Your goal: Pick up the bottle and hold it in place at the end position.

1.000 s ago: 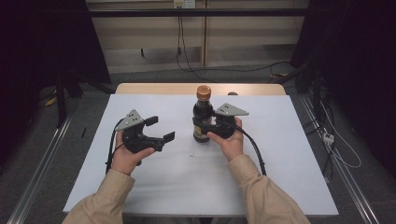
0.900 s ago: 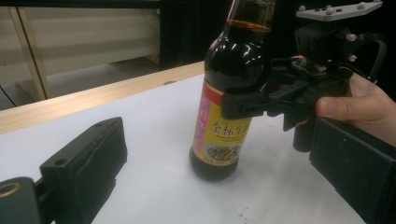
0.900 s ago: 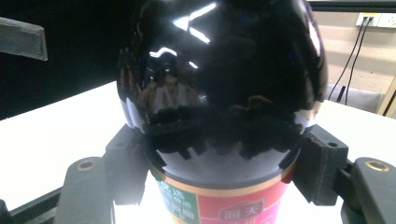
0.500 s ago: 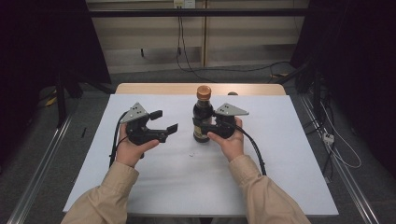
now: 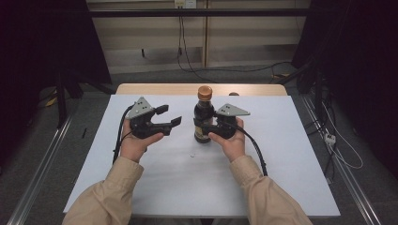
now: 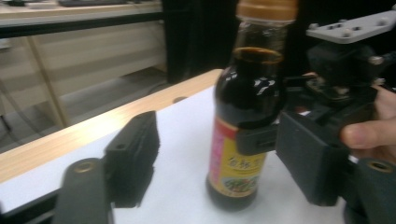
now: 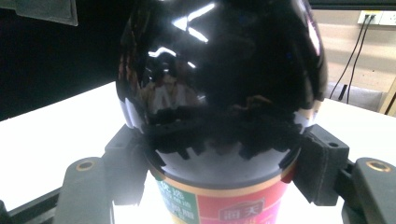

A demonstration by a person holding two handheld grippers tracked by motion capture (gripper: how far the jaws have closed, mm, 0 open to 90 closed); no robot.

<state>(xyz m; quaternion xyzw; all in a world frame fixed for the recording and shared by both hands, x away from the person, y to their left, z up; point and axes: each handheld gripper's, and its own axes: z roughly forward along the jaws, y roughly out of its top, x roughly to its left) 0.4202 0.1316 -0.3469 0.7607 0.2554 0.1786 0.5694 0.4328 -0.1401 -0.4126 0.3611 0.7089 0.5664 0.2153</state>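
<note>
Bottle: a dark soy sauce bottle [image 5: 203,119] stands upright on the white table cover [image 5: 281,154], near the middle of the table and closer to its far edge.
Cap: an orange-brown cap [image 5: 204,92] closes the bottle at the top.
Label: in the left gripper view the bottle [image 6: 243,116] carries a yellow and red label [image 6: 233,161] on its lower half, with characters too blurred to read.
Liquid: the dark liquid fills the bottle up to the neck, just under the cap.
Right gripper: the right gripper [image 5: 210,129] is clamped on the lower body of the bottle; in the right gripper view its two black pads [image 7: 322,161] press on both sides of the bottle [image 7: 219,88], just above the label.
Right hand: the person's right hand [image 5: 230,140] holds this gripper from the right side of the bottle.
Left gripper: the left gripper [image 5: 168,117] is to the left of the bottle, near it but not touching it; its jaws are apart and nothing is between them.
Left gripper aim: in the left gripper view the bottle is between the lines of the two jaws, farther off, and the right gripper [image 6: 261,140] is seen on the bottle.
Left hand: the person's left hand [image 5: 136,143] holds the left gripper above the table cover.
Small thing: a small pale object [image 5: 192,153] lies on the cover, near the bottle; I cannot tell what it is.
Table: the light wooden table edge [image 5: 159,89] shows behind the white cover.
</note>
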